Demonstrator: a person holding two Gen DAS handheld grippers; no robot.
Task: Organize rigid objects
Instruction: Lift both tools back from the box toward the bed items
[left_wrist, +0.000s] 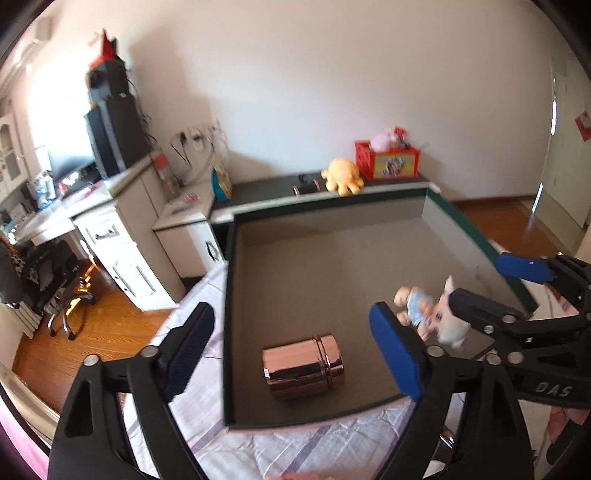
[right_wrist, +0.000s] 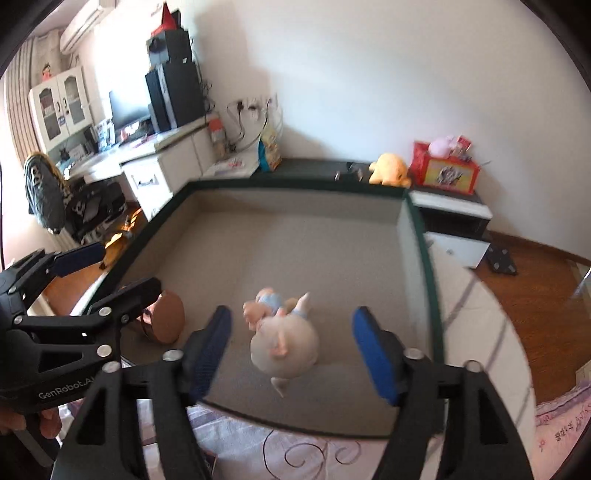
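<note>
A copper-coloured canister (left_wrist: 303, 367) lies on its side on the grey floor of a wide, shallow box with a dark green rim (left_wrist: 227, 295). My left gripper (left_wrist: 291, 317) stands open above it, its blue pads well clear on both sides. A pink pig doll in blue clothes (right_wrist: 284, 343), blurred, is in the box (right_wrist: 295, 240) between the spread fingers of my open right gripper (right_wrist: 292, 317); the pads do not touch it. The left wrist view shows the doll (left_wrist: 432, 314) beside the right gripper (left_wrist: 476, 278). The right wrist view shows the canister (right_wrist: 168, 317) behind the left gripper (right_wrist: 131, 266).
The box rests on a pale patterned bedsheet (left_wrist: 295, 450). Behind it a dark ledge holds a yellow plush (left_wrist: 341, 175) and a red crate of toys (left_wrist: 388, 160). White desk drawers (left_wrist: 122, 254) and an office chair (left_wrist: 48, 273) stand left on wooden flooring. A hand (right_wrist: 22, 421) grips the left tool.
</note>
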